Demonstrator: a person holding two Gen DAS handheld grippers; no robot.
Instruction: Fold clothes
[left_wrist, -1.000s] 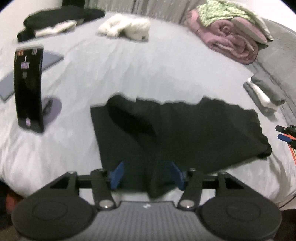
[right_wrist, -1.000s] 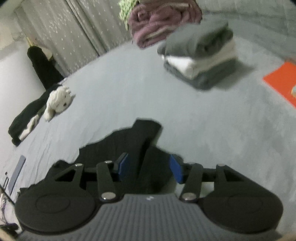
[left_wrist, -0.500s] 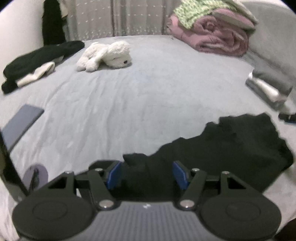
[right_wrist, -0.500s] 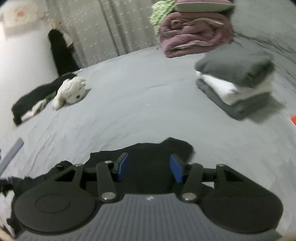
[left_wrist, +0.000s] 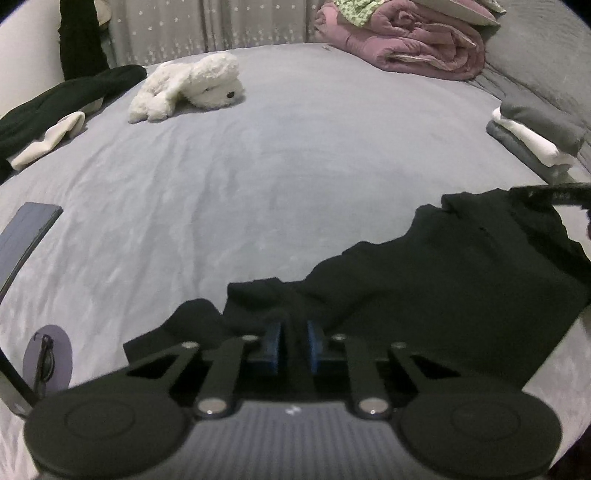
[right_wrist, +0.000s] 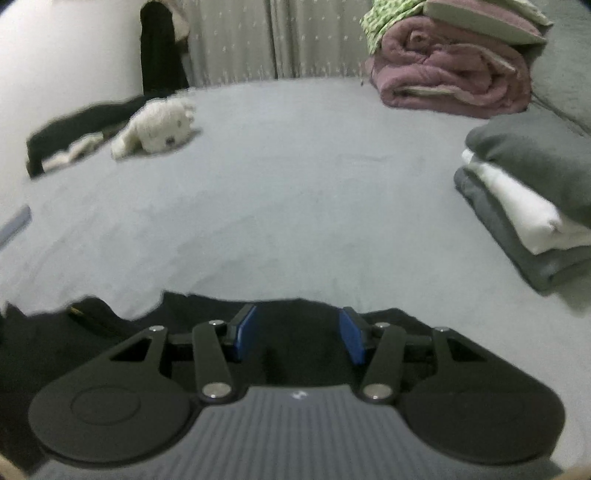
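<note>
A fold of the black garment (left_wrist: 461, 273) is pinched as the jaws of the left gripper (left_wrist: 294, 345) are closing on it. The right gripper (right_wrist: 298, 334) is held half open over the garment's far edge (nothing gripped). The cloth is spread on the grey bed (left_wrist: 258, 166), near a folded stack (right_wrist: 528, 206).

The black garment (left_wrist: 461, 280) was matt cloth, the bed sheet (left_wrist: 258, 177) smooth grey fabric. The toy (left_wrist: 192, 85) looked fluffy. The left claw (left_wrist: 293, 341) was matt black plastic with shiny metal pins.
</note>
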